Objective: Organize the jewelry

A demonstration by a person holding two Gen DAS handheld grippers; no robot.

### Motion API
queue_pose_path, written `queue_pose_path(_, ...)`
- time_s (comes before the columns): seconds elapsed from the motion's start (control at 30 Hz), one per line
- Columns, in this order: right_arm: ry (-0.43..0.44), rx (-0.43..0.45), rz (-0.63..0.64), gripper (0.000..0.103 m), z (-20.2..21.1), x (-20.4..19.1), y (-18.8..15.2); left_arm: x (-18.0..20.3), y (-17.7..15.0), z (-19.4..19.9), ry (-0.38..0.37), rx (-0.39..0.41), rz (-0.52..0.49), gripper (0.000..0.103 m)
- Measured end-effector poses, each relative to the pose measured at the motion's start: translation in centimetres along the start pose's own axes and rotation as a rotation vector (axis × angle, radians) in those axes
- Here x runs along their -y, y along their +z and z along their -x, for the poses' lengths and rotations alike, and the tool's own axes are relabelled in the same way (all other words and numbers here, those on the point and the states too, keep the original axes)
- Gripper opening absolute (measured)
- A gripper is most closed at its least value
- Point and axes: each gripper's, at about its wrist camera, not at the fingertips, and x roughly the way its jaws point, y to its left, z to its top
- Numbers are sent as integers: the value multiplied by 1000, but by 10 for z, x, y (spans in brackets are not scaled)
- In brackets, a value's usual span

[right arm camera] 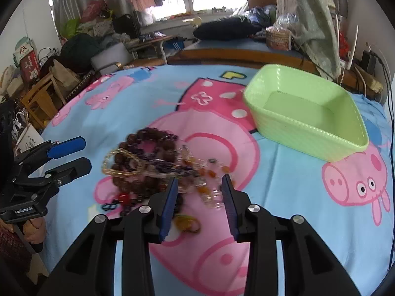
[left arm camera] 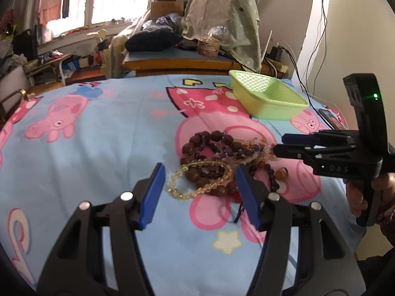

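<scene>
A tangled pile of jewelry (left arm camera: pixel 212 148) (right arm camera: pixel 148 153) lies on the cartoon bedsheet: big brown bead bracelets, purple beads, a yellow bead bracelet (left arm camera: pixel 177 192) (right arm camera: pixel 108 165) and clear and amber beads. My left gripper (left arm camera: pixel 198 185) (right arm camera: pixel 79 155) is open. Its pads straddle the yellow bracelet and the near brown beads. My right gripper (right arm camera: pixel 200 190) (left arm camera: pixel 277 145) comes in from the pile's other side. Its pads stand apart with clear and amber beads between the tips, blurred. An empty green basket (left arm camera: pixel 271 108) (right arm camera: pixel 308 143) sits beyond the pile.
An amber ring (right arm camera: pixel 185 223) (left arm camera: pixel 282 172) lies loose near the pile. A phone (left arm camera: pixel 330 118) rests by the bed's right edge, with cables on the wall behind. Past the bed stands a cluttered desk (left arm camera: pixel 177 59). A hand (left arm camera: pixel 355 197) holds the right gripper's handle.
</scene>
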Motion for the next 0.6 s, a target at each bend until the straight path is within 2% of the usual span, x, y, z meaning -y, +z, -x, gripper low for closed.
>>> queue_pose_path(0.1,-15,-19,20,8,-4,4,1,-1,0,-5,-14,-11,2,57)
queue_pose_path(0.37,74,-43,70,7,-21,-12,18,-1,-3,-17,-4,-31,-18,57)
queue_pose_path(0.6,126,-63,47,7,-32,-9,38,-4,-2,-16,-12,-29,-20,57)
